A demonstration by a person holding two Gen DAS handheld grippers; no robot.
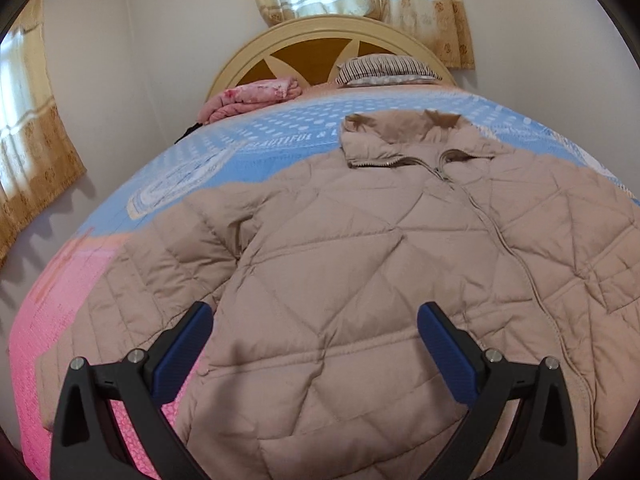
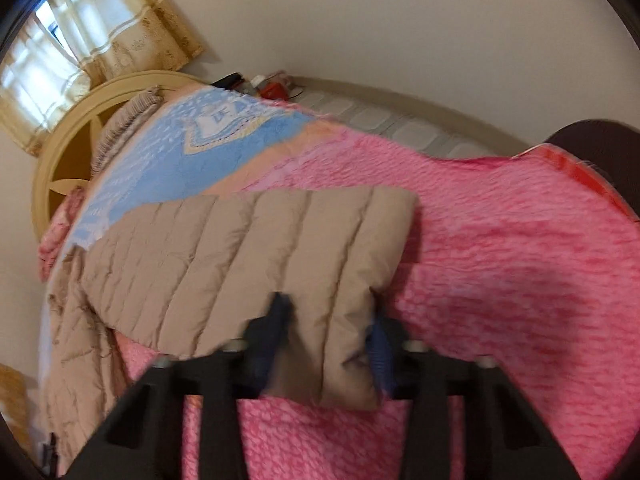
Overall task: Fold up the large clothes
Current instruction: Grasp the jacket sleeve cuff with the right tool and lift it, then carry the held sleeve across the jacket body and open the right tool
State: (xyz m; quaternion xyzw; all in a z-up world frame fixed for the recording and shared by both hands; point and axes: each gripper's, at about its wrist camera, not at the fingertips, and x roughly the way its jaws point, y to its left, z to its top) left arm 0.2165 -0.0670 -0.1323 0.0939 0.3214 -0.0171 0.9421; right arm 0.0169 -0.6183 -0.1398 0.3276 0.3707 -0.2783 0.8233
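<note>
A large beige quilted puffer jacket [image 1: 360, 264] lies front up and zipped on the bed, collar toward the headboard. My left gripper [image 1: 316, 320] is open and empty, hovering over the jacket's lower left body near the armpit. In the right wrist view my right gripper [image 2: 330, 312] is shut on the cuff end of the jacket's sleeve [image 2: 248, 256], with the padded fabric bunched between the blue fingers and the sleeve lifted off the blanket. That view is blurred by motion.
The bed is covered by a pink and blue blanket [image 1: 60, 300]. A wooden headboard [image 1: 304, 36], a folded pink quilt [image 1: 248, 96] and a striped pillow [image 1: 384, 68] are at the far end. Walls and curtains surround the bed; small items sit past the mattress edge [image 2: 268, 84].
</note>
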